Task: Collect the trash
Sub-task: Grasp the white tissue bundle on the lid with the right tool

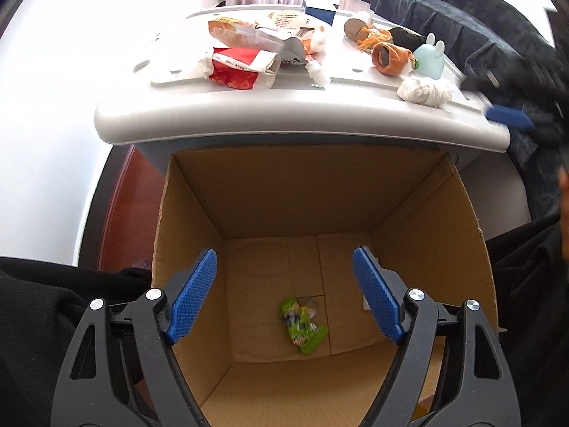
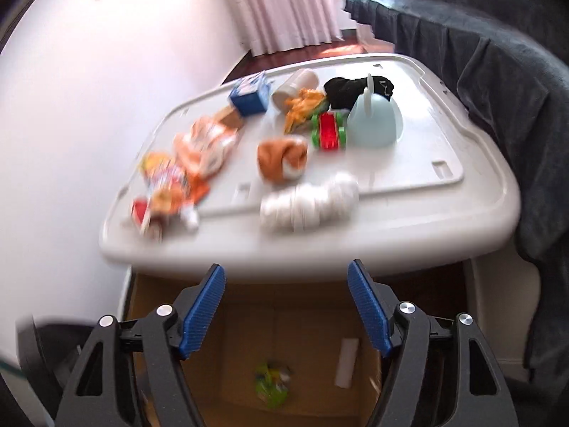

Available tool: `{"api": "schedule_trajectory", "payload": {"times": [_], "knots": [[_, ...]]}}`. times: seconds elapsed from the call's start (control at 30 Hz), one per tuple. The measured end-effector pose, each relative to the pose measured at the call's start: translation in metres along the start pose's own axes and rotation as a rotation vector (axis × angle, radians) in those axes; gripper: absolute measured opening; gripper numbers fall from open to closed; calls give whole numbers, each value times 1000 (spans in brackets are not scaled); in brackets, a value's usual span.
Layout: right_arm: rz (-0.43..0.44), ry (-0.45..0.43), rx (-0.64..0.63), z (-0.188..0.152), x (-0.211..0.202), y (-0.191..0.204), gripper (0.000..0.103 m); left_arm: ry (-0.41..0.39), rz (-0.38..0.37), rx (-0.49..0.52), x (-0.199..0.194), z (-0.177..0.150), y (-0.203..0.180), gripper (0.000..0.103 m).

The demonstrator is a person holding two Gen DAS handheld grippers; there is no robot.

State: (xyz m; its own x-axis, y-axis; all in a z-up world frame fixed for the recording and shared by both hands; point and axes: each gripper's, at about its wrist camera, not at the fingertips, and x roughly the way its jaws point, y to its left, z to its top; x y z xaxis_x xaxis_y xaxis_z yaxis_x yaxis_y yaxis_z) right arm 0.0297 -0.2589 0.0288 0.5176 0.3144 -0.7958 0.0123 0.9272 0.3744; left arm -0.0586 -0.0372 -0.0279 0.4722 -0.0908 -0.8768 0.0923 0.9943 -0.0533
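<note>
An open cardboard box stands on the floor against a white table. A green wrapper lies on its bottom; it also shows in the right wrist view. My left gripper is open and empty above the box. My right gripper is open and empty at the table's front edge, above the box. On the table lie a crumpled white tissue, a red and white bag, orange wrappers and a blurred red packet.
Also on the table: a pale blue rabbit-eared figure, a red and green toy car, a rolled orange sock, a blue carton, a paper cup, a black cloth. A dark blanket hangs right.
</note>
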Motion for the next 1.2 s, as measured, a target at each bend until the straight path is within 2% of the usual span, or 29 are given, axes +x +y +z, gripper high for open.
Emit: {"api": "schedule_trajectory", "payload": {"times": [0.13,0.3,0.43,0.53,0.63,0.67,0.77,0.83,0.9,0.97,1.0,1.03,1.2], "knots": [[46,20,196,26,26,-5,70,-32,21,22,-4,-2,-1,77],[44,82,332,41,54,-10,65,-65,37,28,-9,0,3,77],[-26,104,359,51,68,-9,66,-72,15,3,-14,1,10,77],[-103,131,303,51,72,3,64,-75,9,-19,-16,1,17,77],[-130,130,380,42,75,-8,52,-78,-1,-50,-19,1,24,77],[-130,125,400,42,77,-12,51,-76,-6,-60,-19,0,26,77],[-125,130,449,49,85,-16,54,-72,-21,-82,-19,0,31,77],[-149,131,436,56,91,-9,66,-73,-18,-82,-19,0,31,77],[-192,123,401,58,96,0,69,-73,-17,-79,-18,0,30,77],[-248,90,361,55,94,6,59,-70,-11,-73,-18,-1,29,77],[-264,75,344,52,91,5,45,-69,-7,-71,-17,-1,28,77],[-251,56,339,47,85,-2,37,-69,-5,-72,-17,-1,29,77],[-132,25,308,41,56,-23,36,-59,-21,-101,-14,-1,34,77]]}}
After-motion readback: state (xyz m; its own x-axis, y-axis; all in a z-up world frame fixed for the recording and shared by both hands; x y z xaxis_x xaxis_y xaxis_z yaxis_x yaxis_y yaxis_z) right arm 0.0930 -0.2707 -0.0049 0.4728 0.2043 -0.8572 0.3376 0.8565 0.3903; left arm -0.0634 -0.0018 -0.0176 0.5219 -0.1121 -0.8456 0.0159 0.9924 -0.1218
